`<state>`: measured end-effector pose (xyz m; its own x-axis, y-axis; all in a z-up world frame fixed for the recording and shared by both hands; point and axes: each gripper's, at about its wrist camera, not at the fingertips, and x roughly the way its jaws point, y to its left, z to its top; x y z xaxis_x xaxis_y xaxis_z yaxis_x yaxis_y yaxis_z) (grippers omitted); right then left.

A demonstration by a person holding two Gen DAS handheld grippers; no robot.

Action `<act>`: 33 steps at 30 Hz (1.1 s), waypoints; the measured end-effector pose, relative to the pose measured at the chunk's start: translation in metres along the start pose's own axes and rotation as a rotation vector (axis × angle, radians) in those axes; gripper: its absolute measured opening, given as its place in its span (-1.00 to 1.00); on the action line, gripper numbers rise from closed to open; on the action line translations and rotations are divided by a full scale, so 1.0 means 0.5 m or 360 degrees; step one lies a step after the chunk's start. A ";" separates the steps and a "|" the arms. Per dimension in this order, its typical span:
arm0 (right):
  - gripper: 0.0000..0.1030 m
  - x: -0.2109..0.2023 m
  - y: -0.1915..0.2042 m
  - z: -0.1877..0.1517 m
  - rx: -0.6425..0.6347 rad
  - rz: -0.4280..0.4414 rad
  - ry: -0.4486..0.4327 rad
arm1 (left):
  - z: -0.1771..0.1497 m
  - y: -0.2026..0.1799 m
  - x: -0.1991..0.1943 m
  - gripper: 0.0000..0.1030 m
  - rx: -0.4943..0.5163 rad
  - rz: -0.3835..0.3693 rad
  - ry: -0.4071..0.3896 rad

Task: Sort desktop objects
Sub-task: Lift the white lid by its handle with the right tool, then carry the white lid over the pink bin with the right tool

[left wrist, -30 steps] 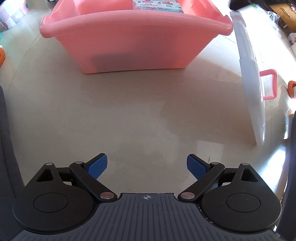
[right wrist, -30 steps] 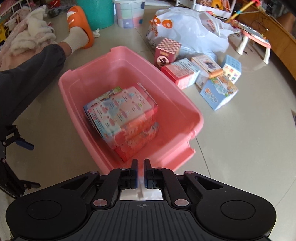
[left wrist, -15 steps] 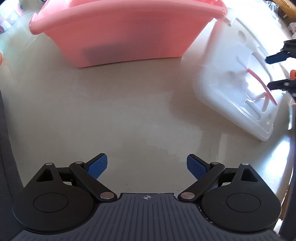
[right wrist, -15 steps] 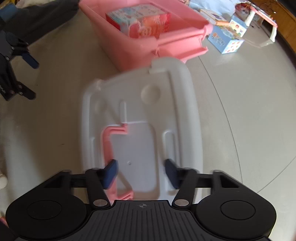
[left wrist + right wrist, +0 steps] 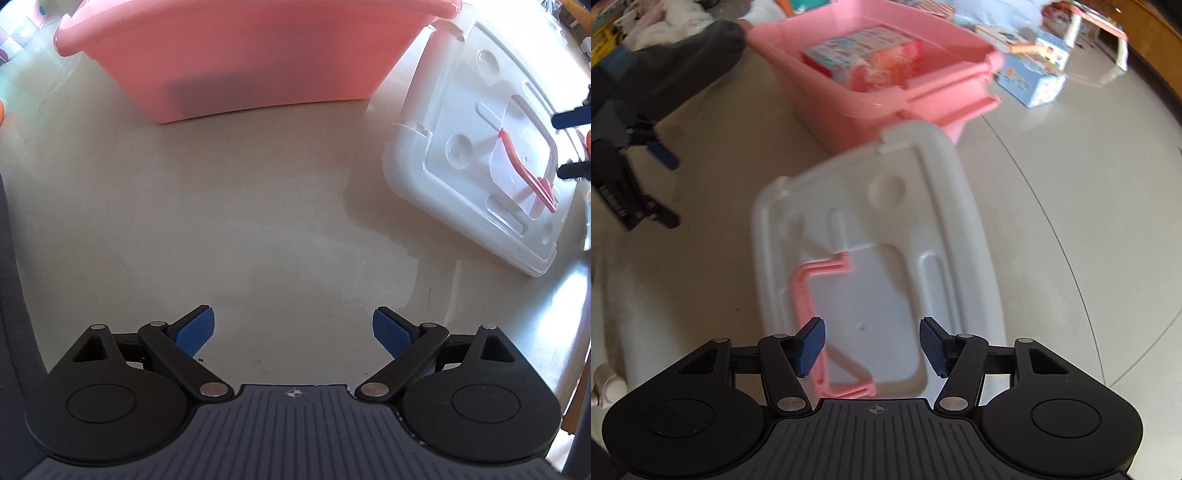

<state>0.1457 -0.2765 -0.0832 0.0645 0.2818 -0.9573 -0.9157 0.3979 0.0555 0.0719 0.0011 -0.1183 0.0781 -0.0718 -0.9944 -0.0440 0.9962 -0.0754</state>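
Observation:
A pink plastic bin (image 5: pixel 871 99) stands on the floor with colourful toy boxes (image 5: pixel 864 61) inside; it also shows in the left wrist view (image 5: pixel 251 59). A white lid (image 5: pixel 871 258) with a pink handle (image 5: pixel 809 295) lies flat on the floor in front of the bin; it also shows in the left wrist view (image 5: pixel 480 147) at the right. My right gripper (image 5: pixel 872 347) is open just above the lid's near end, holding nothing. My left gripper (image 5: pixel 293 334) is open and empty over bare floor, short of the bin.
Several loose toy boxes (image 5: pixel 1034 74) lie on the floor beyond the bin at the right. A person's dark-sleeved arm (image 5: pixel 665 74) reaches along the left. The left gripper's fingers (image 5: pixel 661 155) show at the left of the right wrist view.
My right gripper opened and let go of the white lid, which went from upright to flat on the floor. The right gripper has drawn back a little. The left gripper stayed open.

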 end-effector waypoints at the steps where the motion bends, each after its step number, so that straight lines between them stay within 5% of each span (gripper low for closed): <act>1: 0.05 0.002 0.014 -0.002 -0.0029 -0.0005 0.0008 | 0.000 0.001 0.001 0.85 0.0000 0.0002 0.0002; 6: 0.05 0.061 0.079 -0.005 -0.0148 -0.0035 0.0058 | -0.001 0.001 0.000 0.85 0.0021 0.0006 0.0000; 10: -0.12 0.098 0.117 0.002 -0.0257 -0.0231 0.0079 | 0.000 0.009 0.000 0.85 0.0011 0.0013 0.0002; 14: -0.76 0.089 0.127 0.005 -0.0298 -0.0278 0.0078 | 0.002 0.011 0.005 0.85 0.0021 0.0011 0.0010; 33: -0.80 0.020 0.032 0.014 -0.0115 -0.0369 0.0043 | -0.011 0.021 0.024 0.85 0.0045 0.0008 0.0038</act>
<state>0.1343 -0.2612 -0.0897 0.2663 0.1666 -0.9494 -0.9038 0.3853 -0.1859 0.0670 0.0102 -0.1313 0.0545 -0.0675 -0.9962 -0.0159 0.9975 -0.0684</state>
